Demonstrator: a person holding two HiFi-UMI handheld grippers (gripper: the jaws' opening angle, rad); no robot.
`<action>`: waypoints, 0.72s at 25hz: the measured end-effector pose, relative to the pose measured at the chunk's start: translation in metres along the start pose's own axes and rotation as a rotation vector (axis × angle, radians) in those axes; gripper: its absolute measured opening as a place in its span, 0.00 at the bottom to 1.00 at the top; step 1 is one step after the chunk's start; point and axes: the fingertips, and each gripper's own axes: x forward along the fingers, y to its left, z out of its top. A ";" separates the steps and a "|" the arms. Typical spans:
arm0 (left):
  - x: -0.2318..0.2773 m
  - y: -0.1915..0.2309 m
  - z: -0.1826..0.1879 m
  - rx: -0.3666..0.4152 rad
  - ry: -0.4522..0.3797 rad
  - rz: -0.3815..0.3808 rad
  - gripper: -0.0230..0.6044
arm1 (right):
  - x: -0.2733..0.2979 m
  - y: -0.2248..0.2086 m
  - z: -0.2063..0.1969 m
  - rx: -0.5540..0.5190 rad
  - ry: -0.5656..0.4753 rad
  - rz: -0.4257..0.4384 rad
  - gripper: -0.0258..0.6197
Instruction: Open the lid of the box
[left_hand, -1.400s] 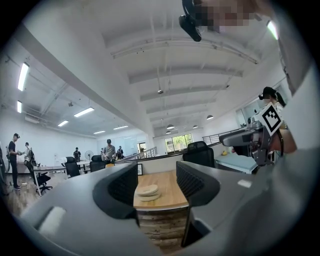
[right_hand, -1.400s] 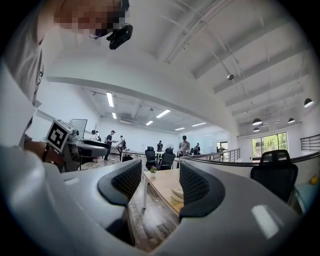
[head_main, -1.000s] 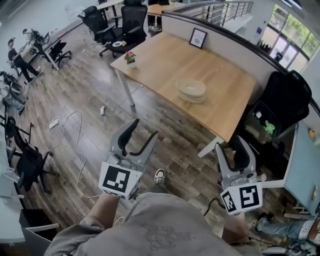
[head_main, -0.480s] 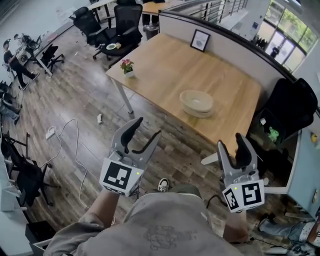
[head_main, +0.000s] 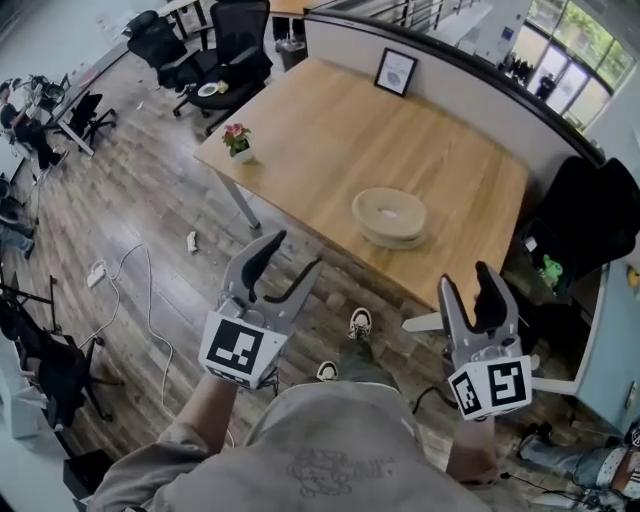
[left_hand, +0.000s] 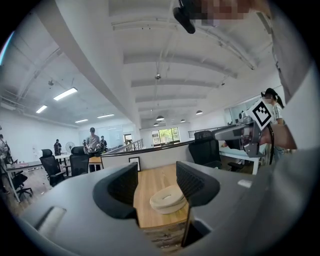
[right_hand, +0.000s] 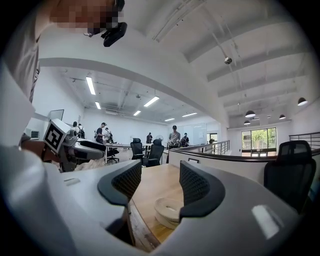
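A round, pale wooden box (head_main: 389, 216) with its lid on sits near the front edge of a wooden table (head_main: 330, 140). My left gripper (head_main: 283, 262) is held open above the floor, short of the table's front edge, with nothing between its jaws. My right gripper (head_main: 469, 291) is open too, in front of the table's right corner. The box (left_hand: 168, 199) shows between the open jaws in the left gripper view. The box (right_hand: 168, 211) lies low between the jaws in the right gripper view.
A small potted flower (head_main: 238, 140) stands at the table's left corner and a framed picture (head_main: 396, 72) leans on the partition behind. Black office chairs (head_main: 236, 40) stand beyond the table and another (head_main: 590, 220) at its right. Cables (head_main: 140, 300) lie on the wood floor.
The view has drawn closer to the table and the box now lies nearer both grippers. Both grippers stay open and hold the same pose.
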 end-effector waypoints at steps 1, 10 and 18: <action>0.013 0.005 -0.001 0.000 0.006 0.003 0.42 | 0.011 -0.009 -0.002 0.001 0.005 0.002 0.39; 0.131 0.043 0.007 0.013 0.012 0.003 0.42 | 0.118 -0.082 -0.009 0.022 0.041 0.054 0.39; 0.211 0.070 0.016 0.030 0.014 0.051 0.42 | 0.185 -0.145 -0.004 -0.003 0.048 0.093 0.39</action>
